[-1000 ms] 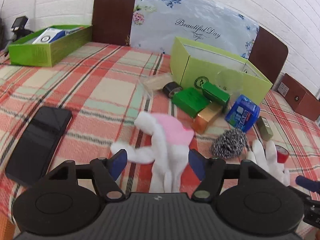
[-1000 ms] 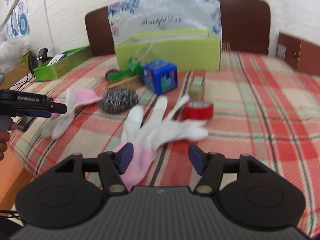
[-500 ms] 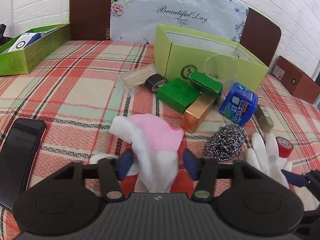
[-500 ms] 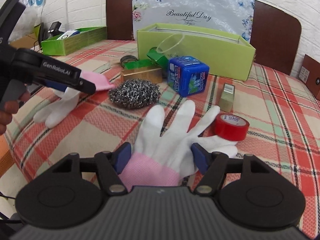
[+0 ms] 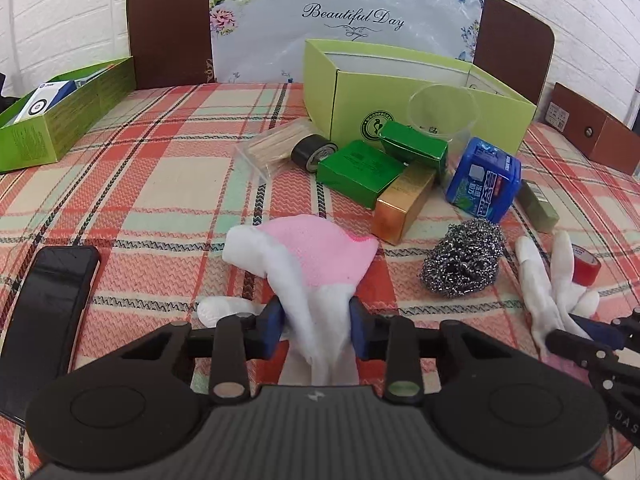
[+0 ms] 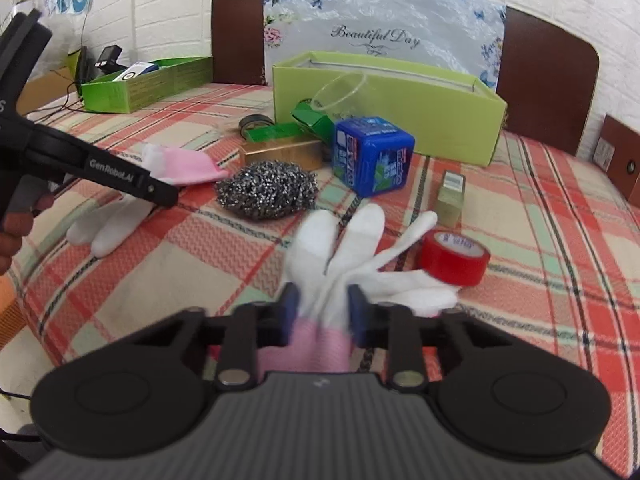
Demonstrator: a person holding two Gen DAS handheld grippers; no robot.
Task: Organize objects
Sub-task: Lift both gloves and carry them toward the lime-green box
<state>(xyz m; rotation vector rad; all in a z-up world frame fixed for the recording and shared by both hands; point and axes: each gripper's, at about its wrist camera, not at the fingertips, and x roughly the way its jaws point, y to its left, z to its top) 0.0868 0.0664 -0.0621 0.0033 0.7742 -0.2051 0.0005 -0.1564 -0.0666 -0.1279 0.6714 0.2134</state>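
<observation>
Two white gloves with pink cuffs lie on the plaid tablecloth. My left gripper point(image 5: 316, 326) has its jaws closing on the bunched white part of the left glove point(image 5: 320, 256), and the blue pads press the fabric. The cuff points away from me. To the right, my right gripper point(image 6: 322, 312) is shut on the other glove point(image 6: 360, 240) where the palm meets the cuff, its fingers splayed forward. In the right wrist view the left gripper point(image 6: 160, 192) shows from the side over the left glove point(image 6: 184, 164).
A steel scourer point(image 5: 464, 260) sits between the gloves. A red tape roll point(image 6: 456, 258) touches the right glove. Behind are a blue tub point(image 5: 484, 176), green and gold boxes point(image 5: 404, 204), a clear cup point(image 5: 442, 108) and an open light-green box point(image 5: 420, 92). A phone point(image 5: 44, 312) lies left.
Both grippers have closed from open onto their gloves. The left glove has bunched up between the pads, and the right glove's palm is pinched narrow.
</observation>
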